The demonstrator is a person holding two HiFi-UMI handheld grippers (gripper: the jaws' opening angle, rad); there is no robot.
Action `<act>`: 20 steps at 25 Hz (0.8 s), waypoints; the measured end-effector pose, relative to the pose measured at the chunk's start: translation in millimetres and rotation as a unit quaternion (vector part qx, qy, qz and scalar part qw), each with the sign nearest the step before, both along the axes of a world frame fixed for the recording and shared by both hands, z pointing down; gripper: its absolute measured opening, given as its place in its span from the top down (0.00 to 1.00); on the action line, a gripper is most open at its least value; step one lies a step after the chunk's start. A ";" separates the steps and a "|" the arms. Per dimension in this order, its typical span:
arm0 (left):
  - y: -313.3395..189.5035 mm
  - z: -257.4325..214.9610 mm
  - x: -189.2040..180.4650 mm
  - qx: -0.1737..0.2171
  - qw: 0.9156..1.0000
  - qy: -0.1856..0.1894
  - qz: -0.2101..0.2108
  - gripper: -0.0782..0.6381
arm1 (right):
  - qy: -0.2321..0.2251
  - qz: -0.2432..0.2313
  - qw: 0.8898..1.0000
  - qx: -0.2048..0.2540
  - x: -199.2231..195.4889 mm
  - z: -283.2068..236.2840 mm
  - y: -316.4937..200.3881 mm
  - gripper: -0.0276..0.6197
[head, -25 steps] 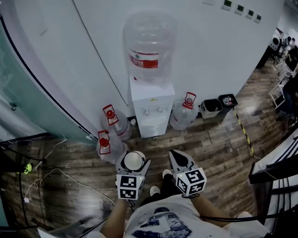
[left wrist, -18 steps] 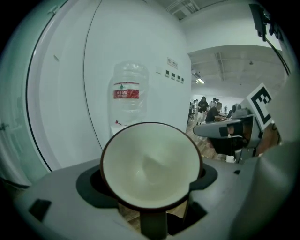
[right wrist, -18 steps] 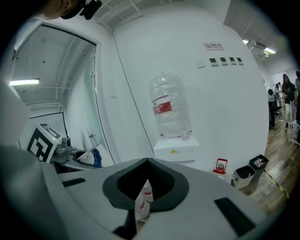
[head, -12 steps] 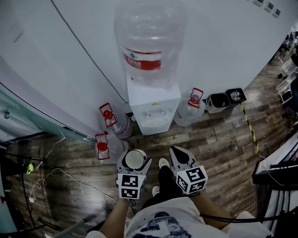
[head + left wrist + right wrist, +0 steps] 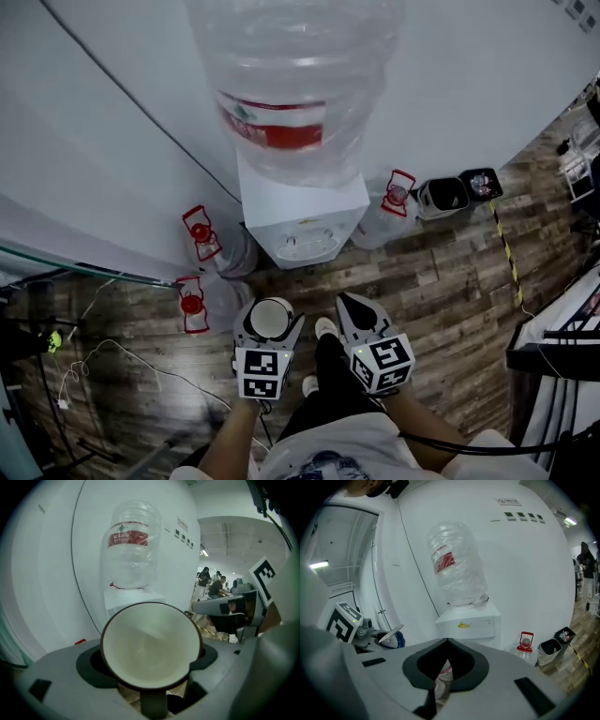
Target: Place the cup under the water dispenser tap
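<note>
A white water dispenser (image 5: 302,214) stands against the curved white wall with a big clear bottle (image 5: 291,84) on top; its tap recess and drip tray (image 5: 306,246) face me. My left gripper (image 5: 271,314) is shut on a cup (image 5: 270,322) with a white inside and dark rim, held upright a short way in front of the dispenser. In the left gripper view the cup (image 5: 150,644) fills the space between the jaws, the dispenser (image 5: 133,603) beyond. My right gripper (image 5: 346,302) is beside it, shut and empty; its tips (image 5: 446,641) meet below the dispenser (image 5: 469,623).
Spare water jugs with red handles (image 5: 199,234) (image 5: 191,302) (image 5: 397,191) flank the dispenser on the wooden floor. Two small bins (image 5: 442,195) stand to the right by yellow-black floor tape (image 5: 507,264). Cables (image 5: 94,361) lie at the left. The person's shoes (image 5: 324,328) are below the grippers.
The view has closed in on the dispenser, whose bottle now looms much larger. Both grippers keep their pose, the left still holding the cup.
</note>
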State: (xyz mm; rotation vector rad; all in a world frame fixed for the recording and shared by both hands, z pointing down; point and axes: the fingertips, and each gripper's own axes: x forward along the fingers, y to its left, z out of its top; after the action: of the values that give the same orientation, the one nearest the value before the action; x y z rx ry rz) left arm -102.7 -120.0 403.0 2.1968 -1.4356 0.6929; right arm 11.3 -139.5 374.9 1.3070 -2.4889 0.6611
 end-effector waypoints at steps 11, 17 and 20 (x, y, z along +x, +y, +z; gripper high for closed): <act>-44.4 82.9 5.4 -0.015 1.000 0.000 -0.004 0.26 | 0.009 0.000 1.000 -0.016 -5.8 81.7 -32.6 0.93; -61.4 126.2 4.7 -0.018 1.000 0.004 -0.005 0.26 | 0.009 0.001 1.000 -0.020 -14.0 128.5 -46.7 0.93; -72.8 148.3 3.4 -0.017 1.000 0.000 -0.003 0.26 | 0.008 0.004 1.000 -0.021 -17.6 150.5 -55.3 0.93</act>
State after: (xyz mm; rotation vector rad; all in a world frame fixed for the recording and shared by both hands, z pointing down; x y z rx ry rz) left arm -99.3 -192.9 551.3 2.1664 -1.4190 0.7088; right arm -6.3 -194.7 525.4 1.3029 -2.4448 0.6984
